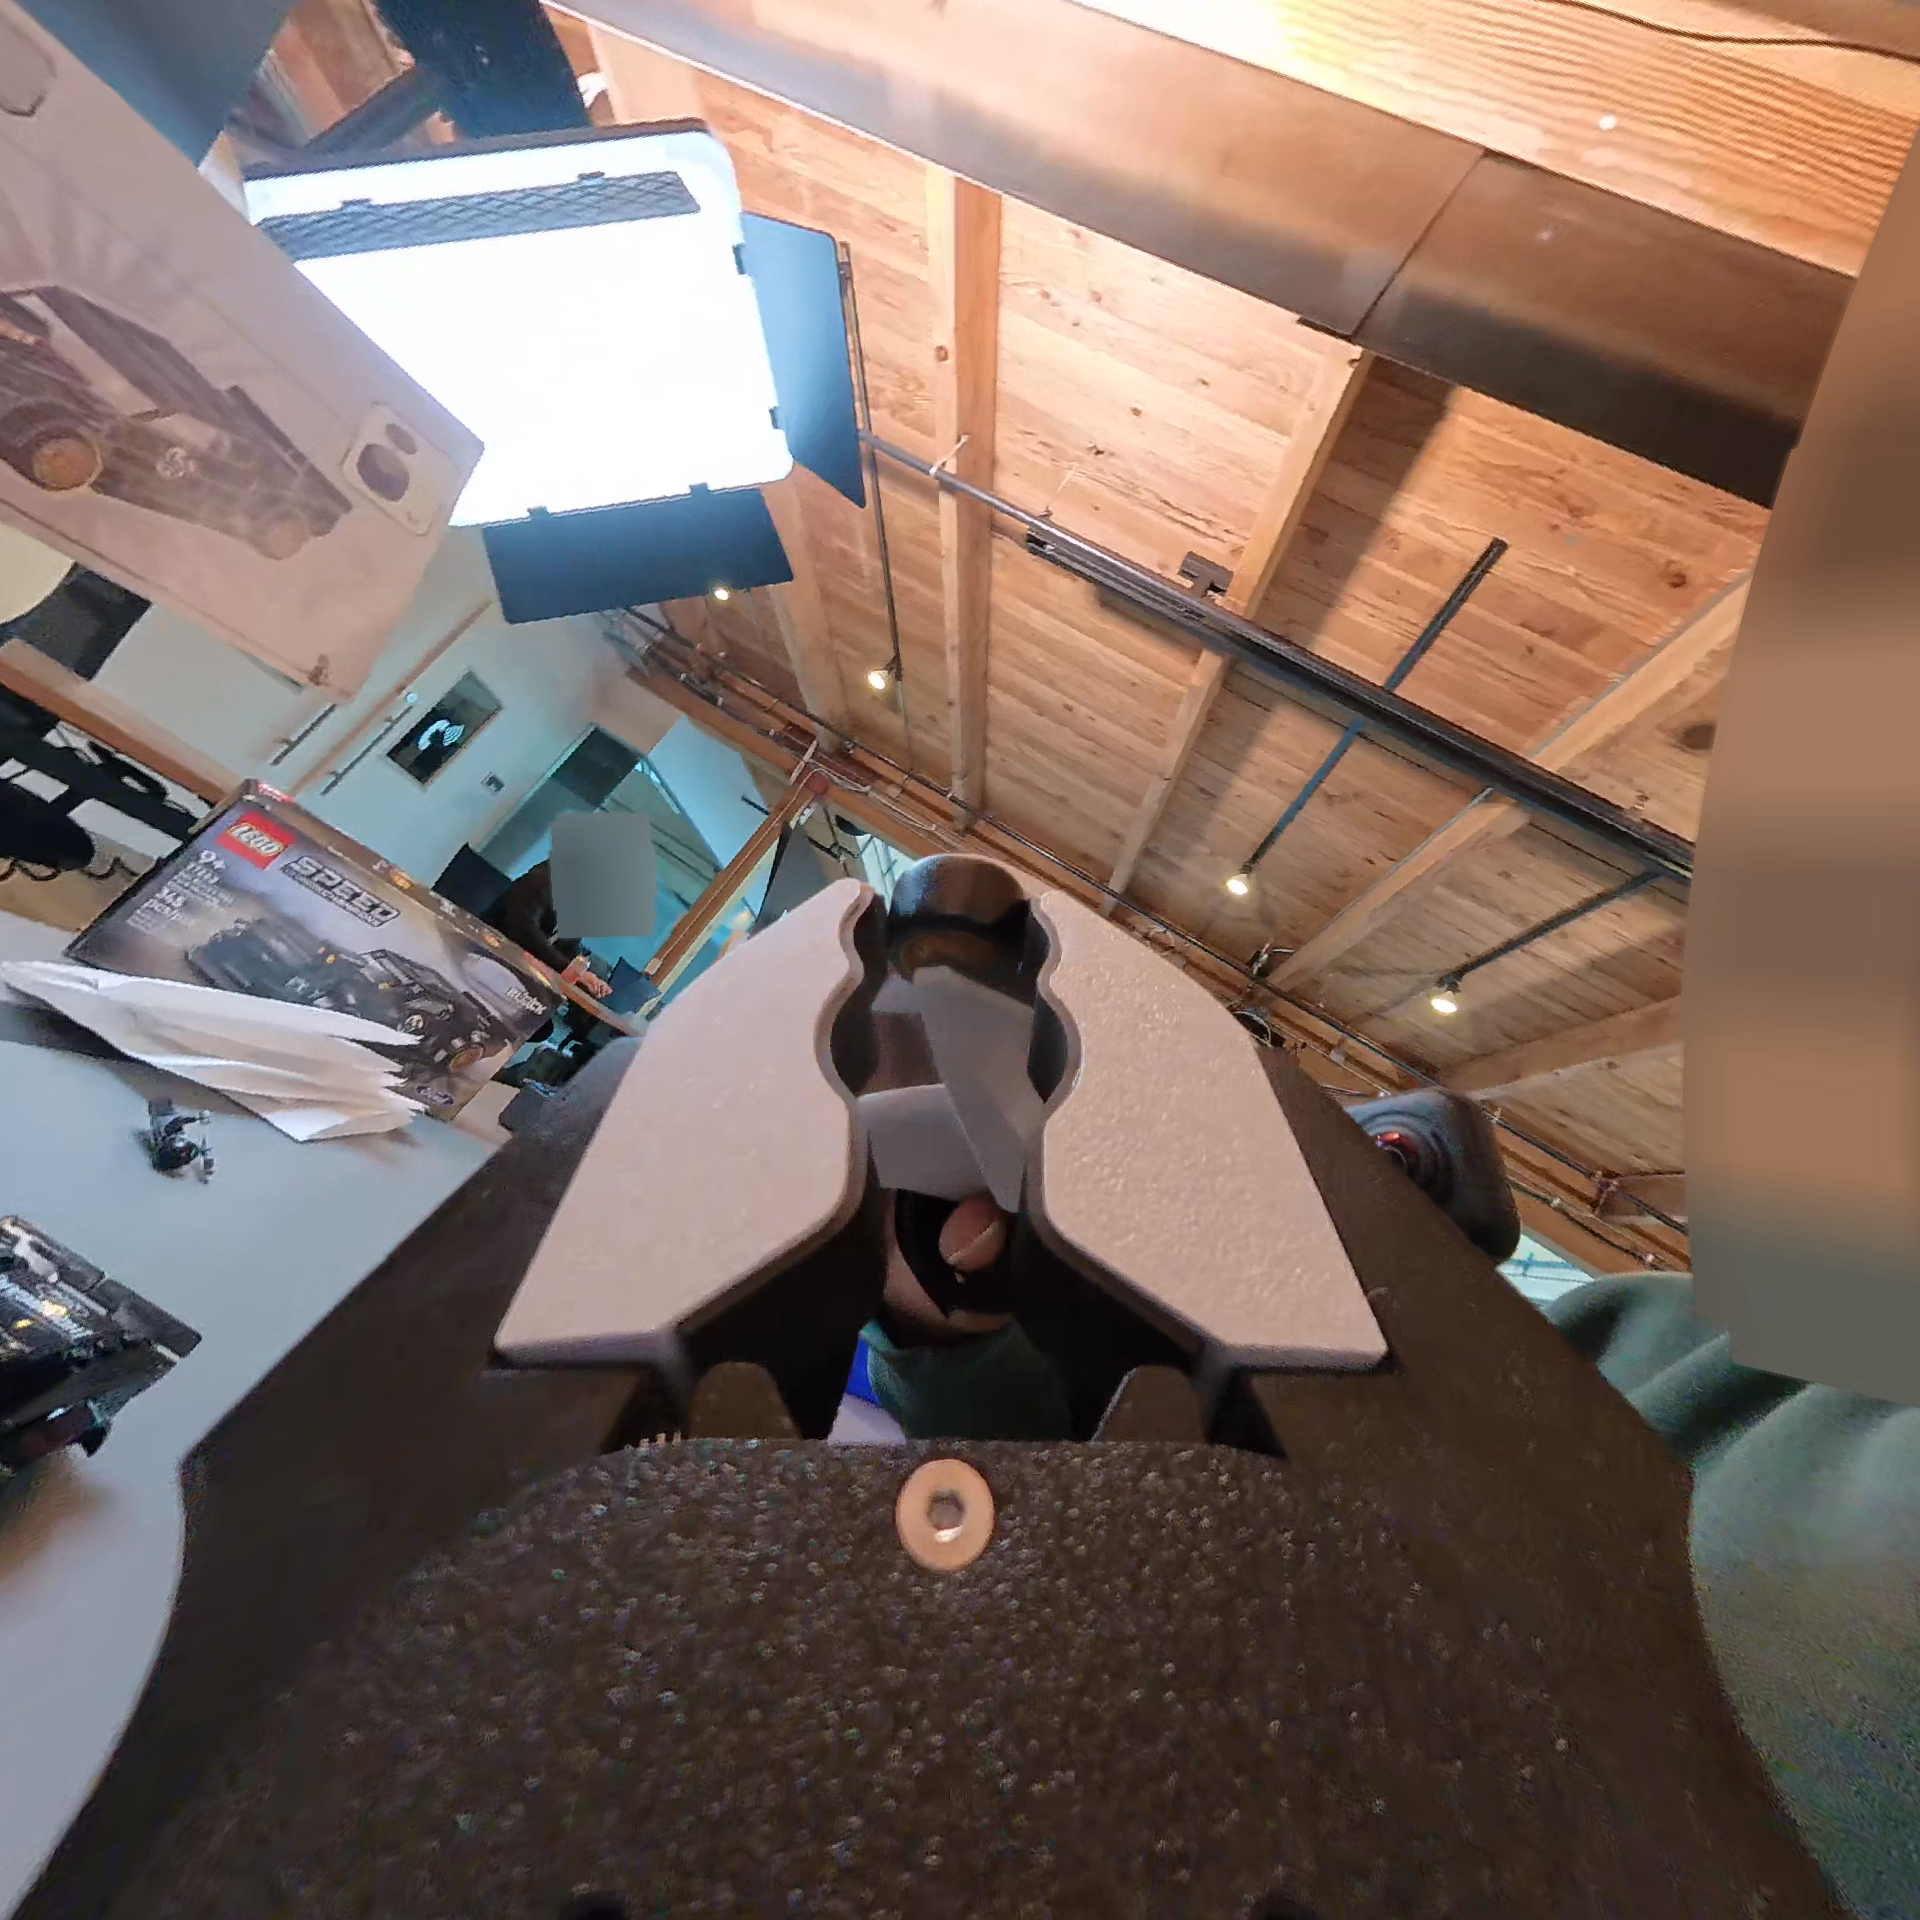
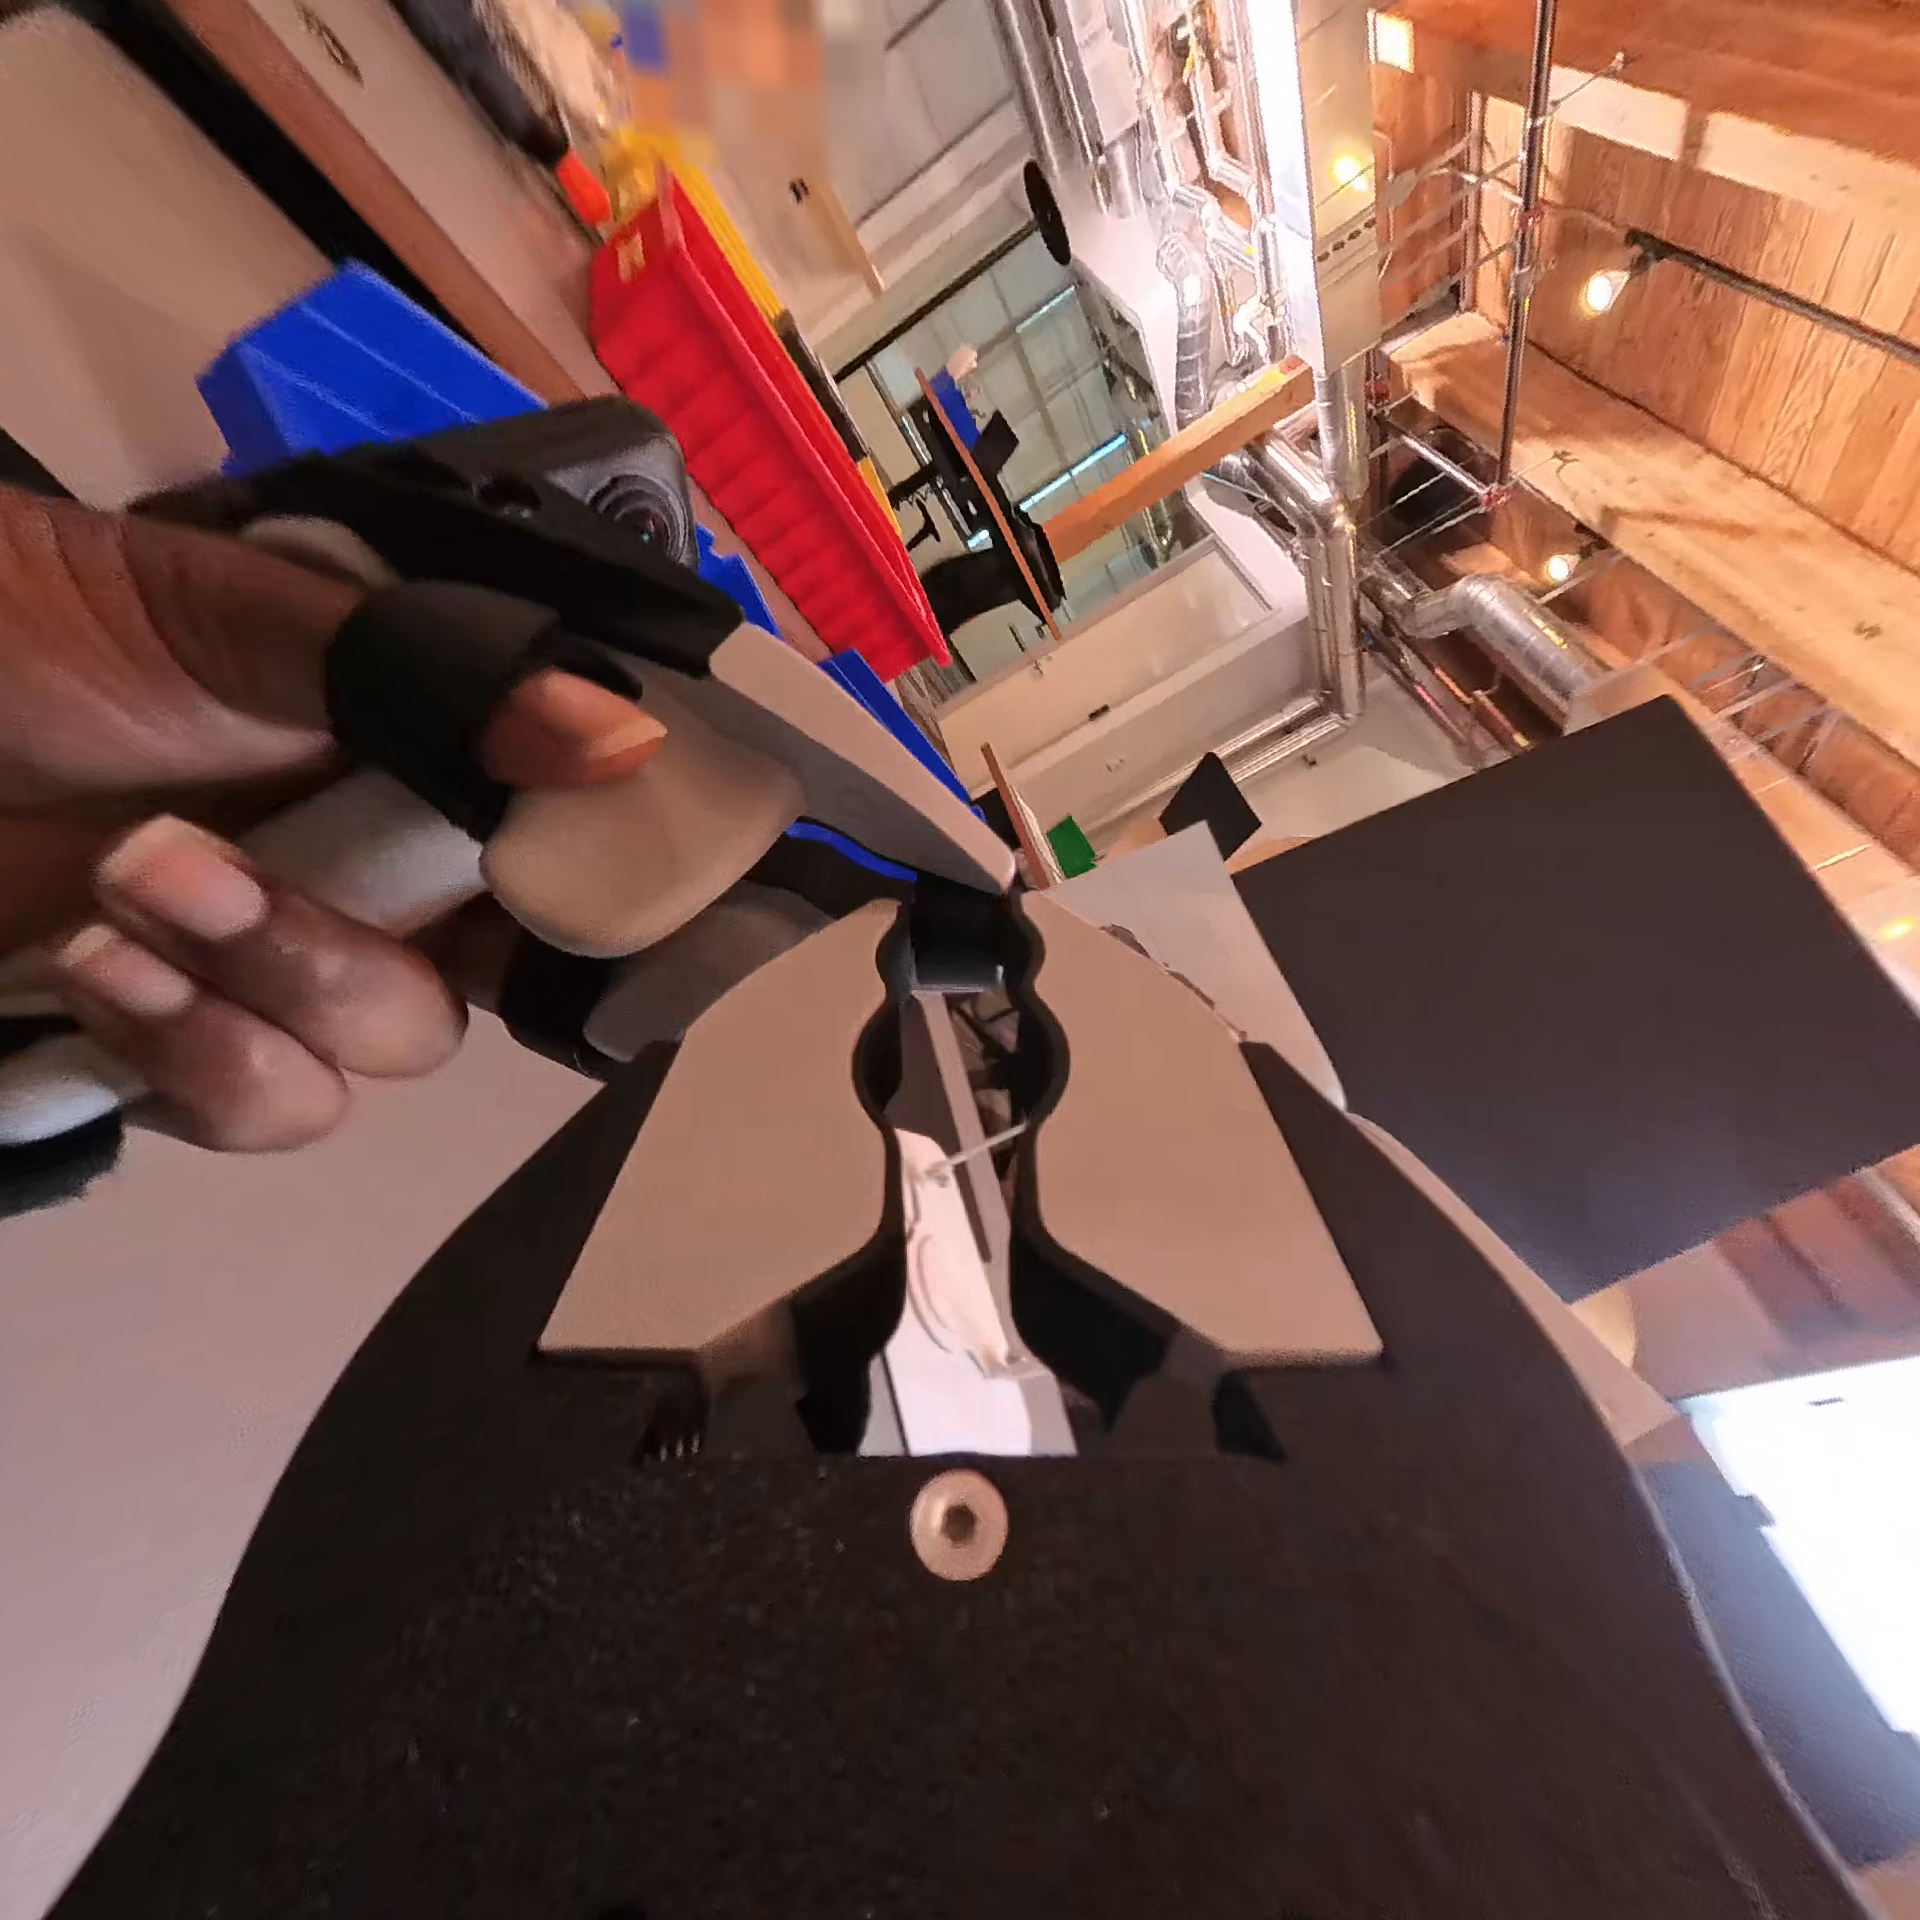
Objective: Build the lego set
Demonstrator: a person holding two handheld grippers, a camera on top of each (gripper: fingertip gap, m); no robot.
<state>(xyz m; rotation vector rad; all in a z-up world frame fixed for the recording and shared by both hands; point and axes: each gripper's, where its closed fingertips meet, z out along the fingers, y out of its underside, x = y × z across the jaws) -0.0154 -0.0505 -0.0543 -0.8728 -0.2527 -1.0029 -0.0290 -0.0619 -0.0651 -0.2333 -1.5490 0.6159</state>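
A small black piece [image 2: 951, 961] pinched at the very tips of the right tongs [image 2: 958, 935], sitting crosswise between the two grey fingers [image 2: 769, 1132], its long axis running left to right across the gap. Right tongs nearly closed, tips narrowed onto that piece; gap behind the tips wider, showing a pale strip and white paper behind. Tip of the left tongs [image 2: 1003, 878] meeting the same piece from the upper left, held in a hand [image 2: 208, 790] with a black strap over one finger. From the left wrist view, left tongs [image 1: 958, 914] narrowed likewise, tips close around a dark rounded part [image 1: 951, 904] of the other tool; whether gripped or merely touched, cannot tell. Both tools raised and tilted up toward a wooden ceiling [image 1: 1247, 436] and a bright light panel [image 1: 540, 343]. Far left on the table [image 1: 260, 1226]: the set's box [image 1: 312, 935], white folded paper [image 1: 218, 1029] lying against it, a small dark part [image 1: 177, 1138] near it, and a dark partly built model [image 1: 62, 1340] at the left edge.
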